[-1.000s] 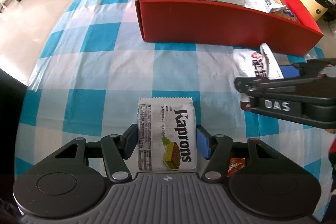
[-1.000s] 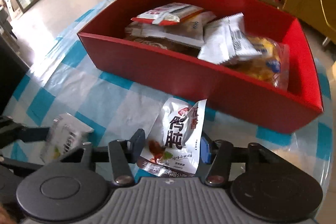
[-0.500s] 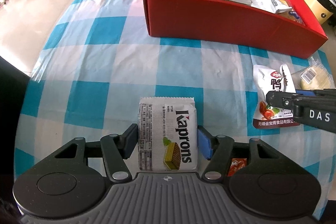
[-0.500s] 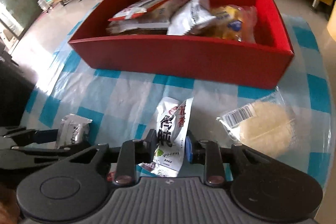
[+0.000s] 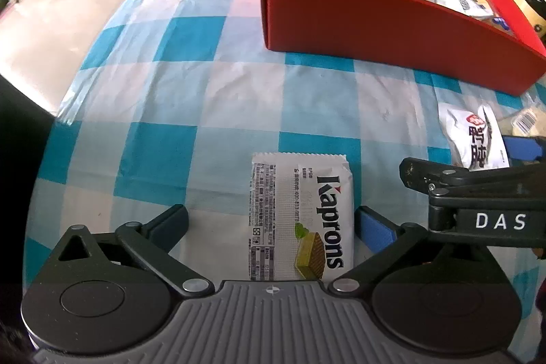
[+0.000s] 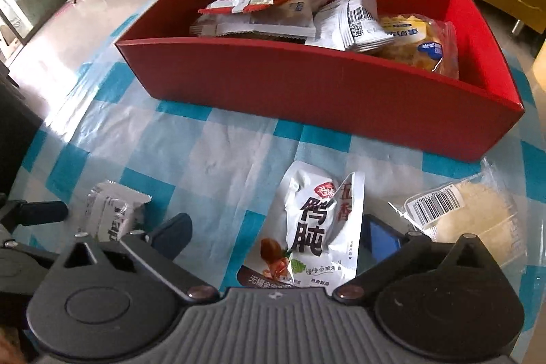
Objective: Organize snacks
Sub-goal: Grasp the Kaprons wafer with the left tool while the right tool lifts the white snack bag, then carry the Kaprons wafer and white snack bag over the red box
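Here I am hovering both grippers, jaws having just been opening wide: left gripper (image 5: 271,224) straddling the wafer pack (image 5: 302,217), right gripper (image 6: 276,236) straddling the duck pouch (image 6: 312,227), neither gripped. Closing off-centre risks crumpling either before the red box (image 6: 317,91).

The desk (image 5: 211,81) wears a blue-and-white checked cloth under clear plastic. Directly on it lie a red box (image 6: 307,91) at the far side, a white Kaprons wafer packet (image 5: 302,220) lying flat nearer, a crumpled white pouch with Chinese lettering (image 6: 317,227) just before the box, and a clear-wrapped pale cake with a barcode label (image 6: 474,214) beside the pouch.
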